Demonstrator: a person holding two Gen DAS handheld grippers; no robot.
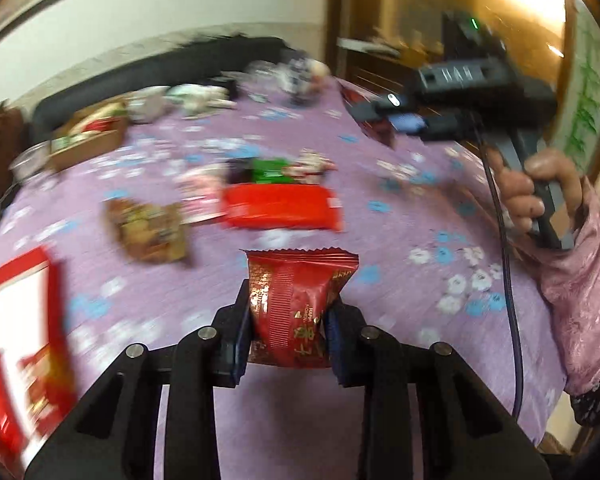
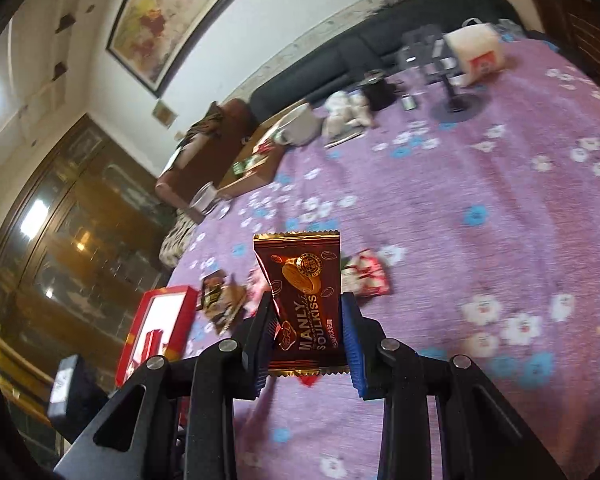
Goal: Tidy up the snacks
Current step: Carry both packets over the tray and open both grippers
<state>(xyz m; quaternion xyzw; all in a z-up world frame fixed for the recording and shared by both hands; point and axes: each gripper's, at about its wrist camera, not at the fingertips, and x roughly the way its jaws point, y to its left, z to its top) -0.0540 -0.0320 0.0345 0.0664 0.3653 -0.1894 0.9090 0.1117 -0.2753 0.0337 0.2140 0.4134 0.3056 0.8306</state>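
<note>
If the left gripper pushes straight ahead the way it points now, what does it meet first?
Likely the long red snack packet on the purple tablecloth, straight ahead of the red pouch the left gripper holds. Blur leaves depth uncertain.

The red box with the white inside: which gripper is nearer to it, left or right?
Left. The red box lies just beside the left gripper; the right gripper is held farther off, across the table.

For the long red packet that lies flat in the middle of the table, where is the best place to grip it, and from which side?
Probably from above, across the narrow width of the long red packet near its middle: it lies flat on the purple cloth, and its length looks too wide for the jaws. Both grippers already hold snacks, so one must unload first.
</note>
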